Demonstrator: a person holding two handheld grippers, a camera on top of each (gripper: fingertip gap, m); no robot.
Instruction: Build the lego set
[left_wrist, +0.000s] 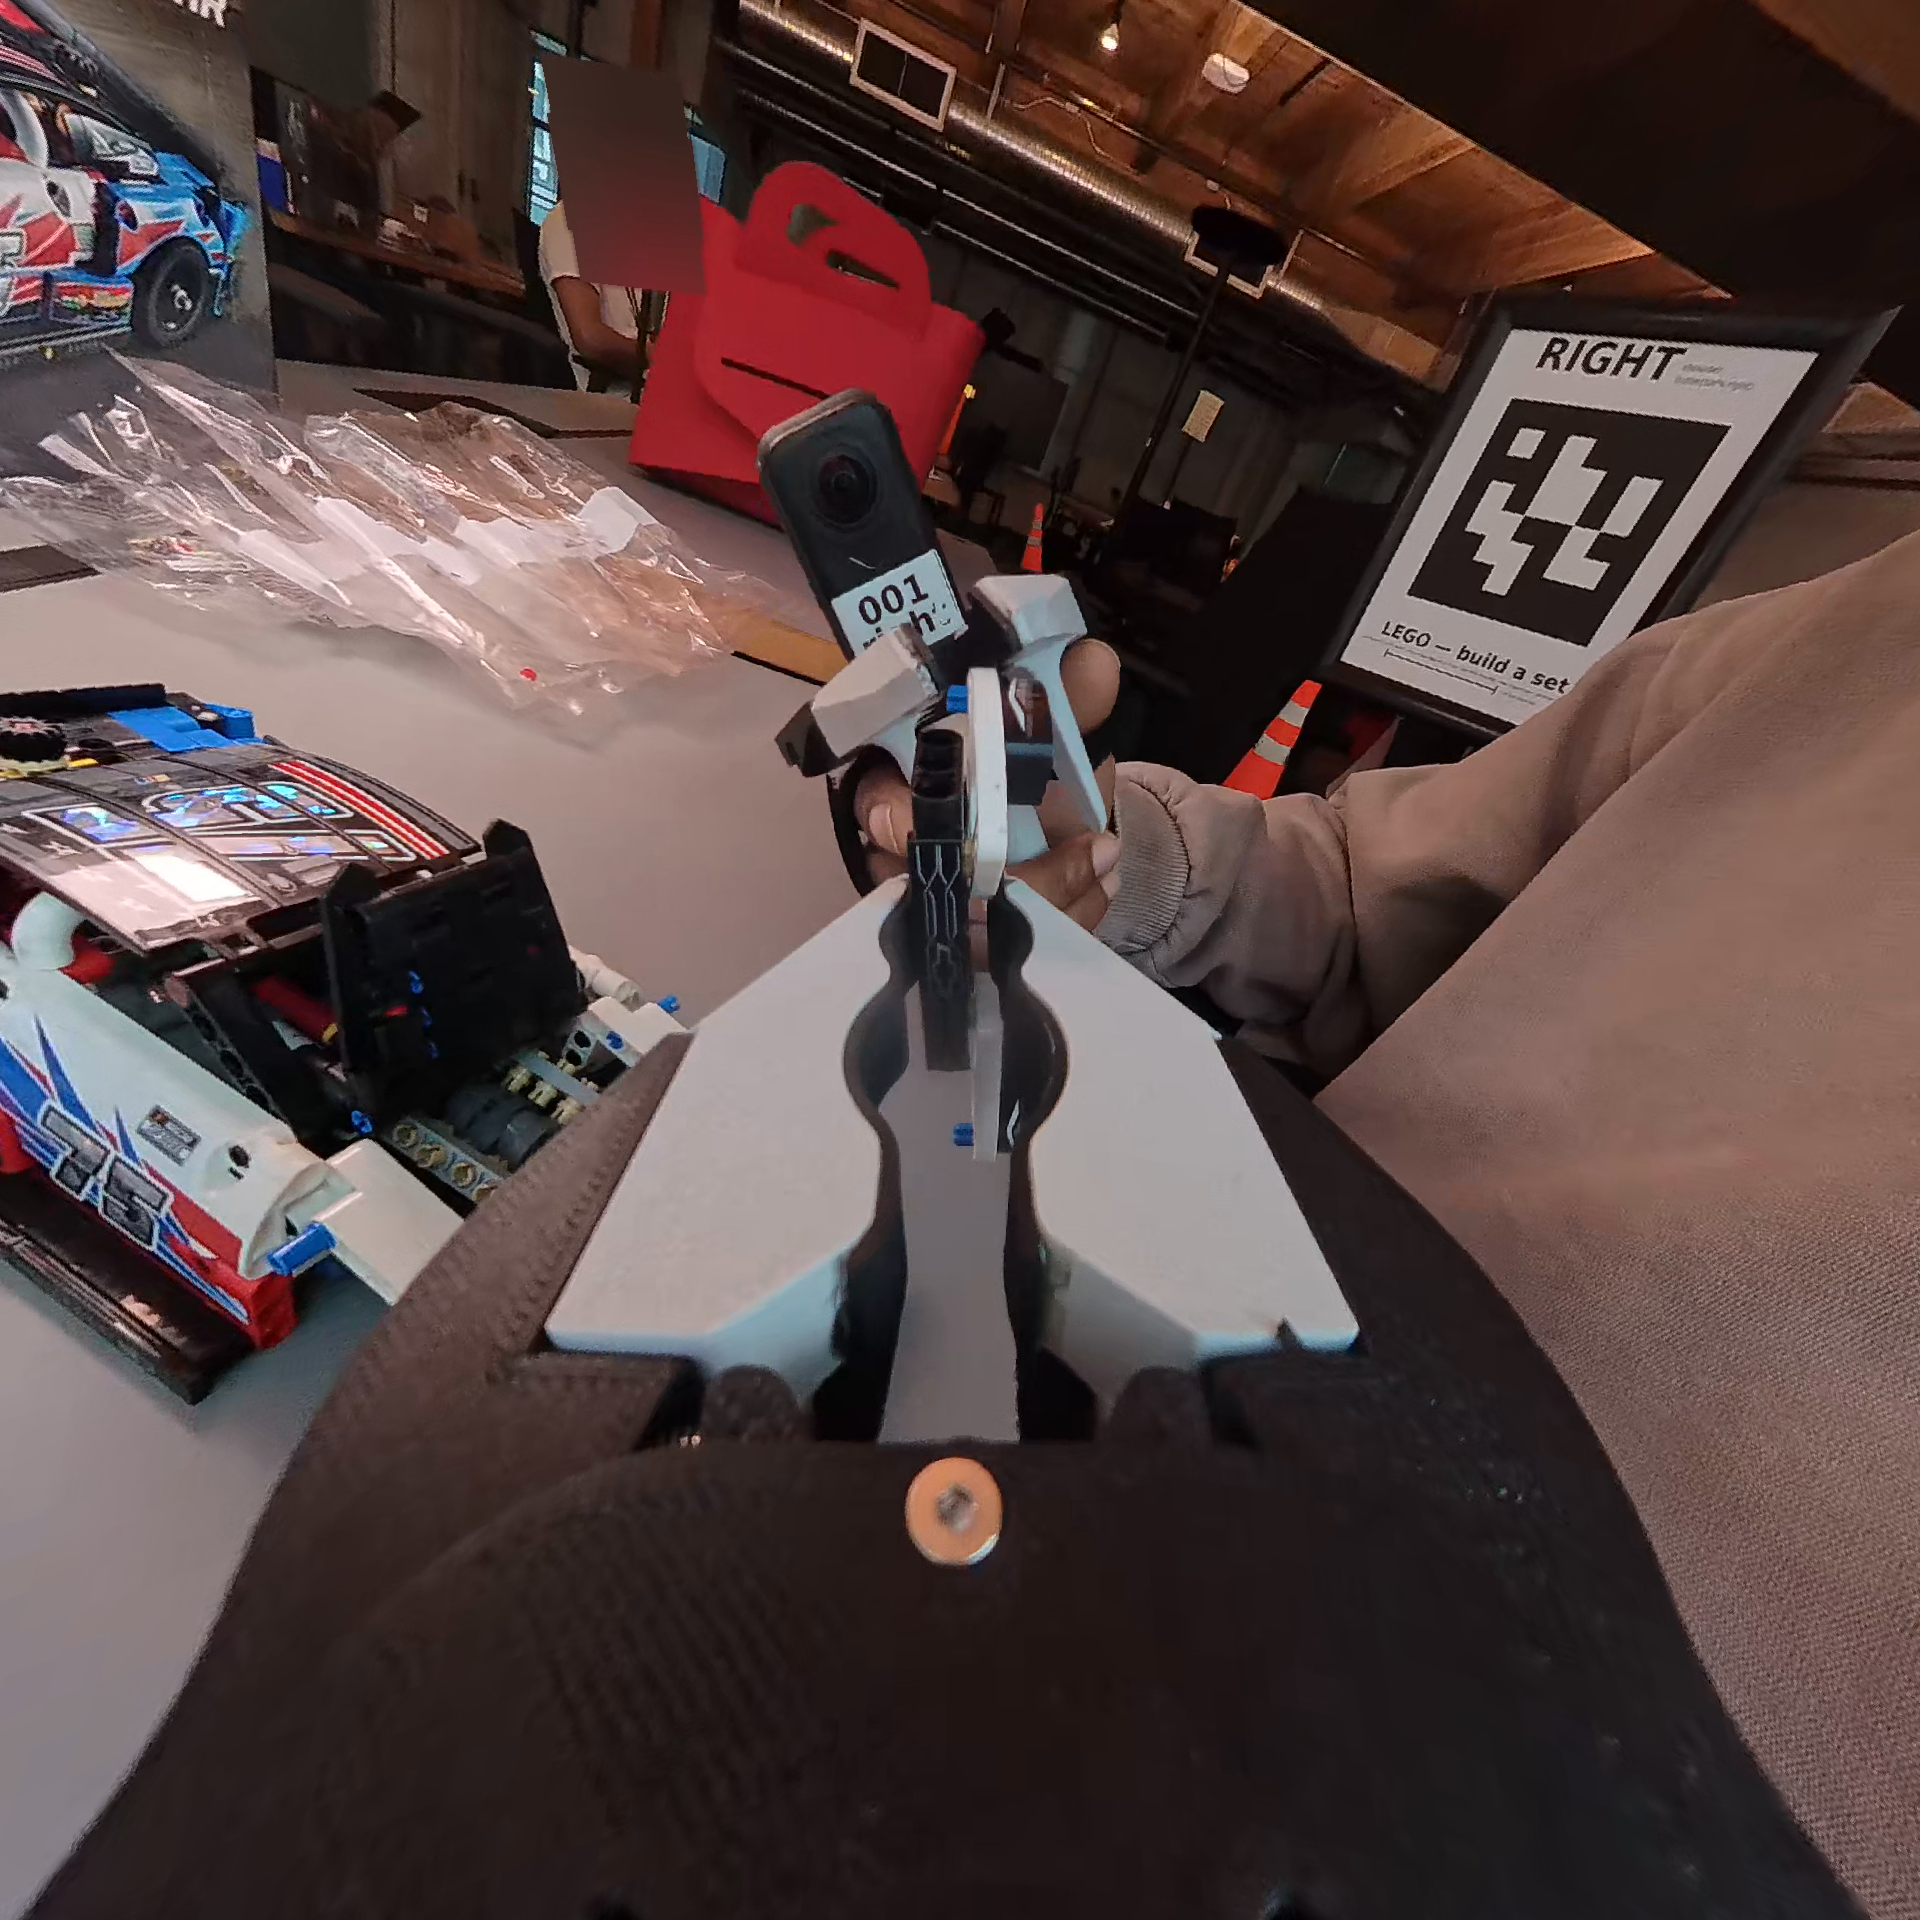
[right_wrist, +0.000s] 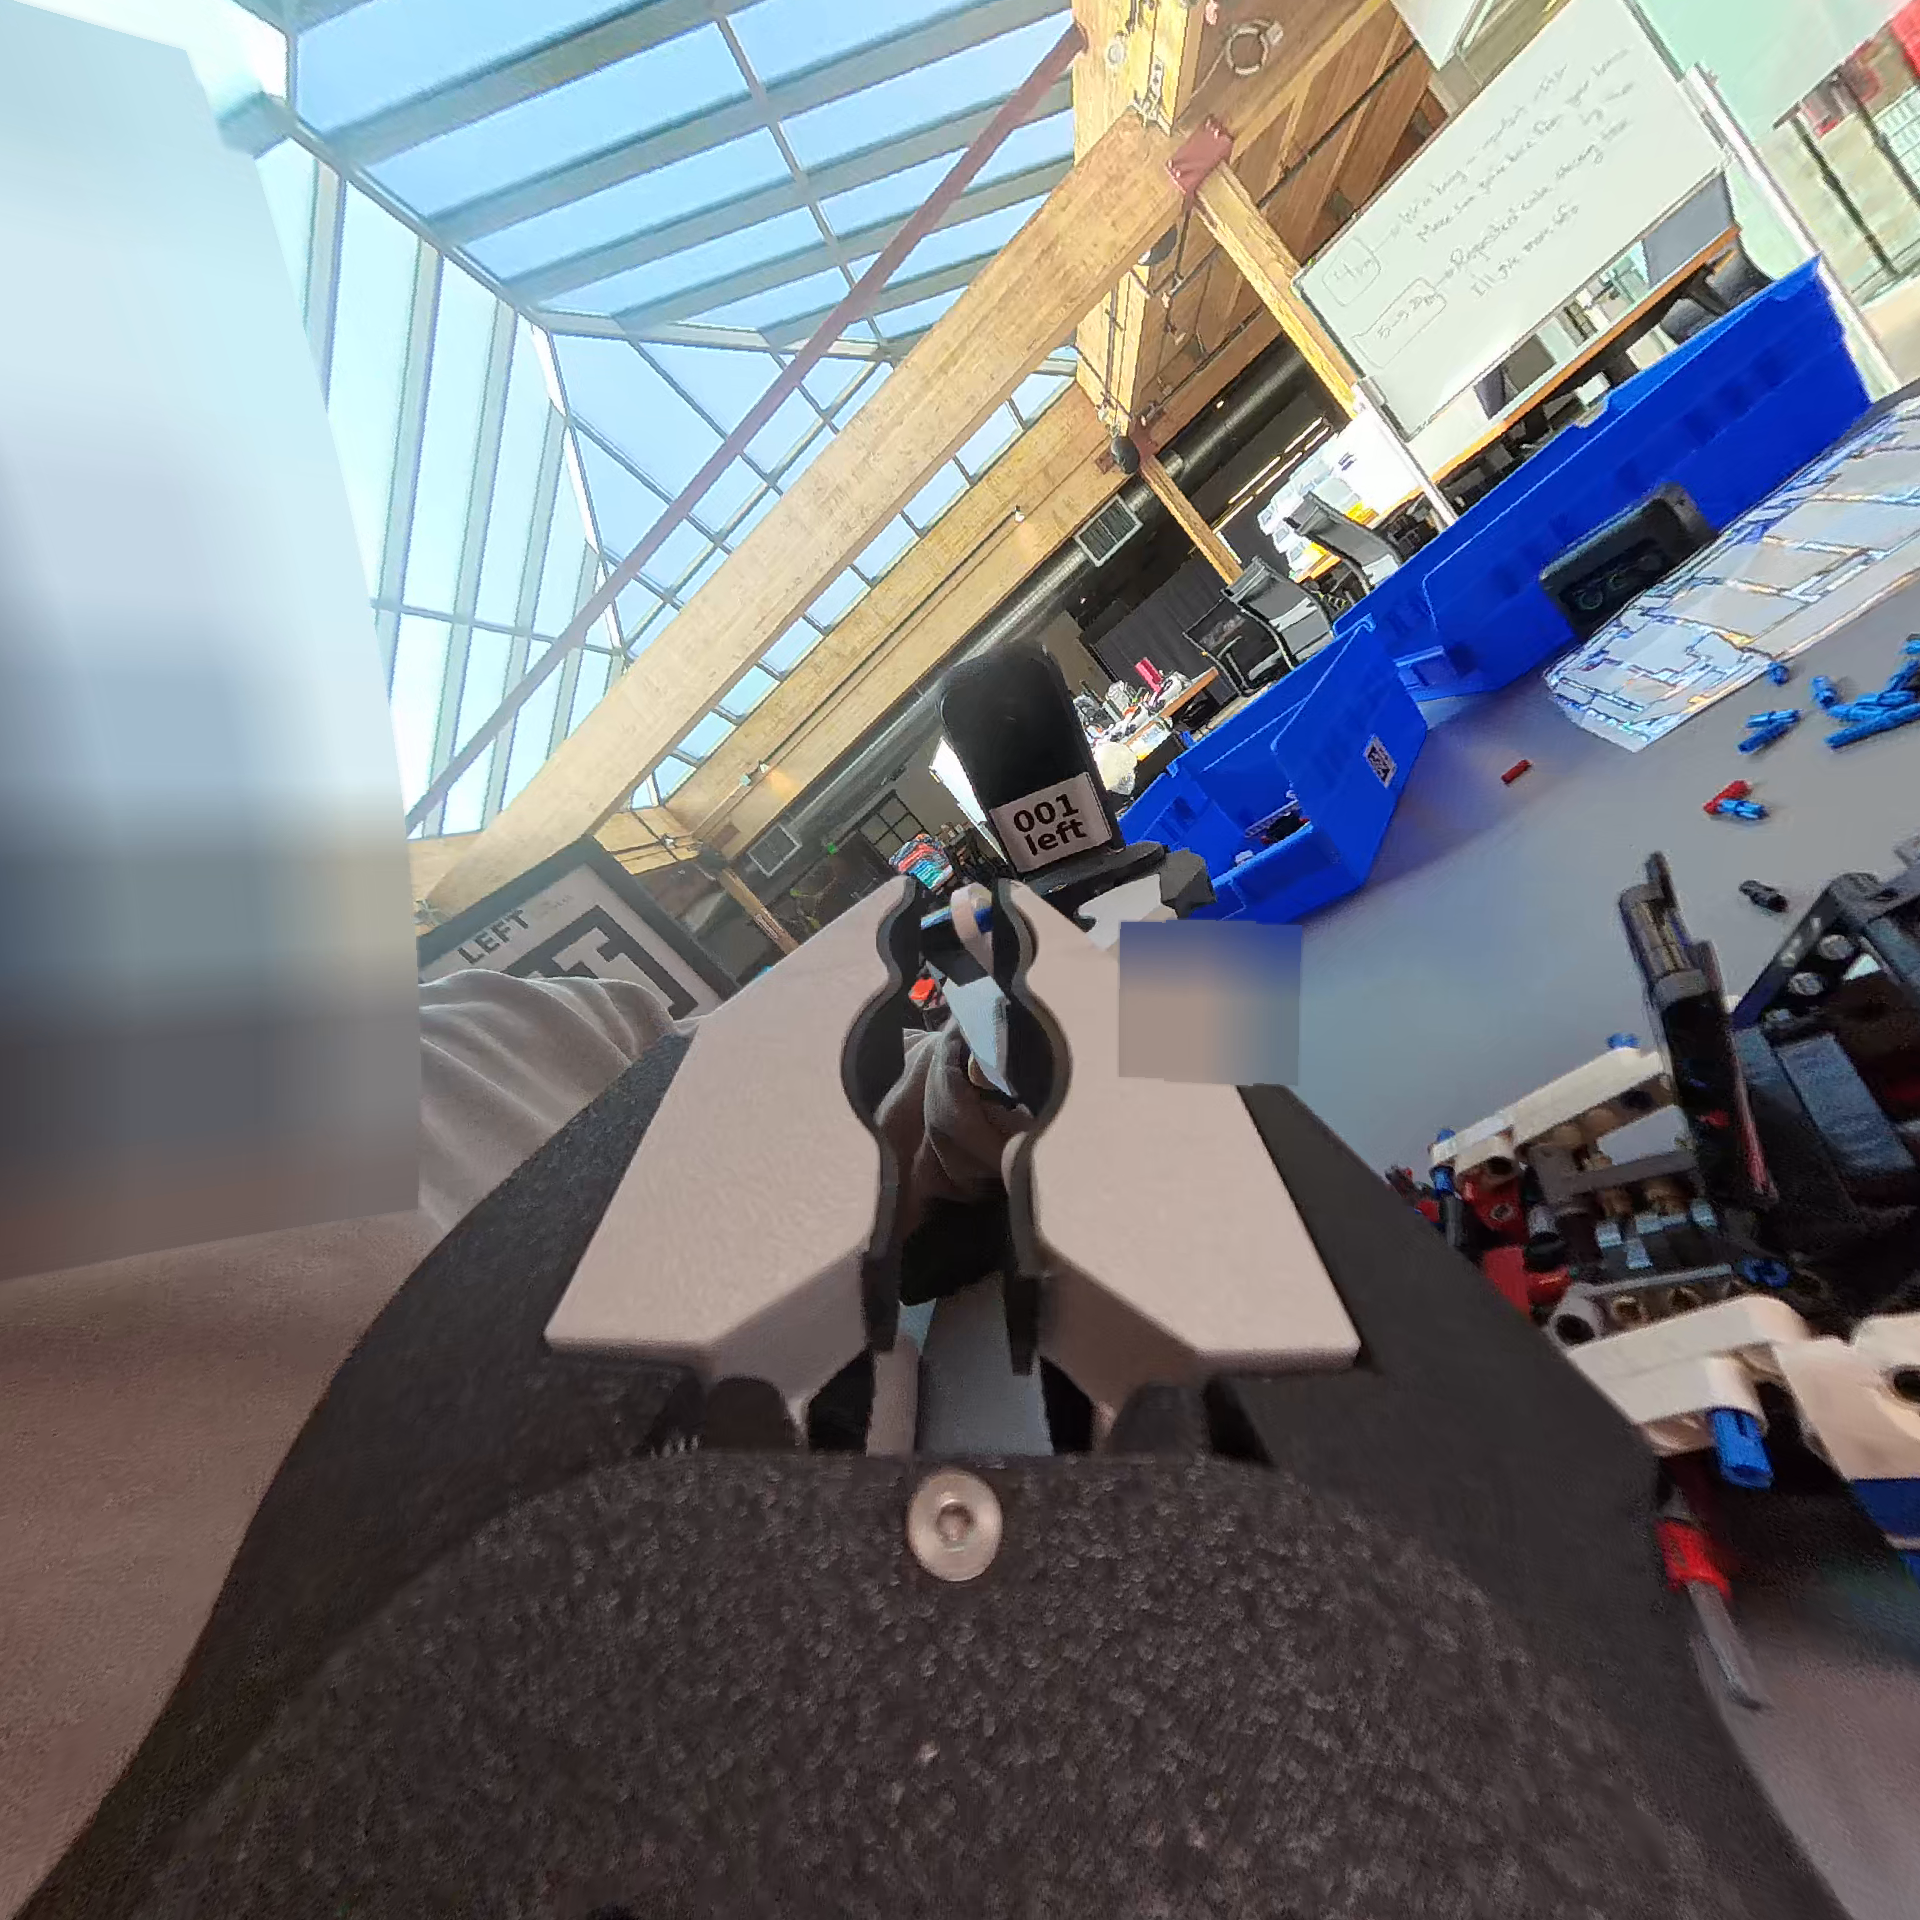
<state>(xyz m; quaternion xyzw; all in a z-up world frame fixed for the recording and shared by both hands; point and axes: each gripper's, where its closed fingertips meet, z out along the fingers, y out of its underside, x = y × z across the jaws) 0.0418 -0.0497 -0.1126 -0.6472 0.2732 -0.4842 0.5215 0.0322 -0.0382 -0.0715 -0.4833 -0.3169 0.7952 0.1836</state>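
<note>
A small sub-assembly is held in the air between both grippers: a white curved panel (left_wrist: 987, 790) with a black ribbed beam (left_wrist: 940, 935) and blue pins. My left gripper (left_wrist: 961, 904) is shut on its near end. My right gripper (left_wrist: 961, 707), in a person's hand, faces it and is shut on the far end. In the right wrist view my right gripper (right_wrist: 956, 914) grips the white and black panel (right_wrist: 982, 1023), with the left gripper's camera body (right_wrist: 1013, 748) beyond. The part-built race car (left_wrist: 208, 935) lies on the grey table to the left; its open chassis (right_wrist: 1714, 1195) shows on the right.
Empty plastic bags (left_wrist: 364, 540), a red bag (left_wrist: 810, 332), the set's box (left_wrist: 104, 187) and a framed marker sign (left_wrist: 1579, 520) stand at the back. Blue bins (right_wrist: 1507, 644), a sticker sheet (right_wrist: 1766, 582) and loose blue pins (right_wrist: 1860, 696) lie on the table.
</note>
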